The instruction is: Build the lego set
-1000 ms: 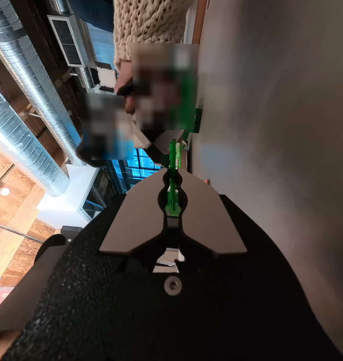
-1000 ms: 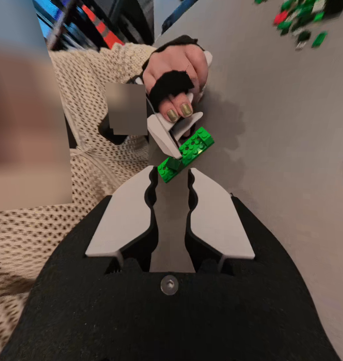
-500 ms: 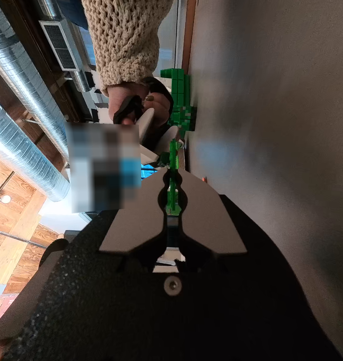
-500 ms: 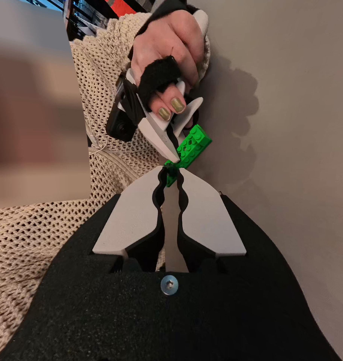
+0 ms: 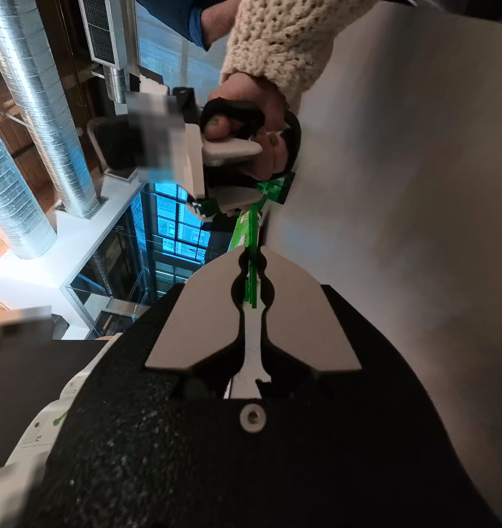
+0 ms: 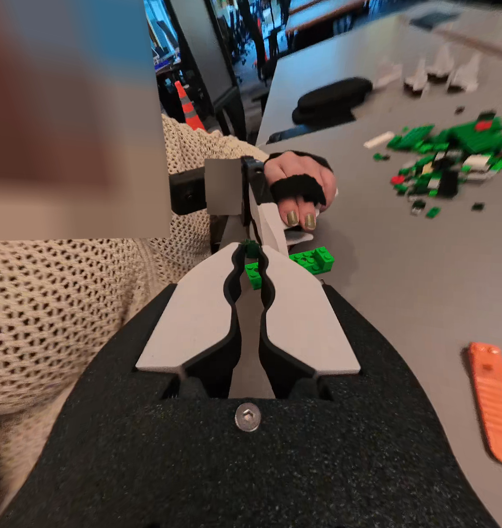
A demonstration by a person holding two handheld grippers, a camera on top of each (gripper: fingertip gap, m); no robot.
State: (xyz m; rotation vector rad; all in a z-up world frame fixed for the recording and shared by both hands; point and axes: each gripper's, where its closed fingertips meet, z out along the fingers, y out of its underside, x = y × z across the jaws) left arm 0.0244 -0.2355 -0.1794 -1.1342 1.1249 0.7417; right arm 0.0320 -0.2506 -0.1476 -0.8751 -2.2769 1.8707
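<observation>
A person in a cream knit sweater (image 6: 72,300) works two hand-held grippers over a grey table (image 6: 401,285). The left gripper (image 5: 253,251) has its jaws clamped on a bright green lego plate (image 5: 252,274), seen edge-on in the left wrist view. In the right wrist view that same plate lies low over the table, studs up, with a raised brick at its far end. The right gripper (image 6: 250,249) has its jaws pinched on a small dark green piece (image 6: 251,248) at their tips, held just above the near end of the plate; whether piece and plate touch cannot be told. The left hand (image 6: 299,185), strapped with a black band, grips its tool just behind the plate. Well apart on the table, to the right, lies a scattered pile of loose lego pieces (image 6: 449,160), mostly green with some red, white and black. An orange brick separator (image 6: 492,400) rests near the right edge, and a black oval object (image 6: 329,103) sits farther back.
</observation>
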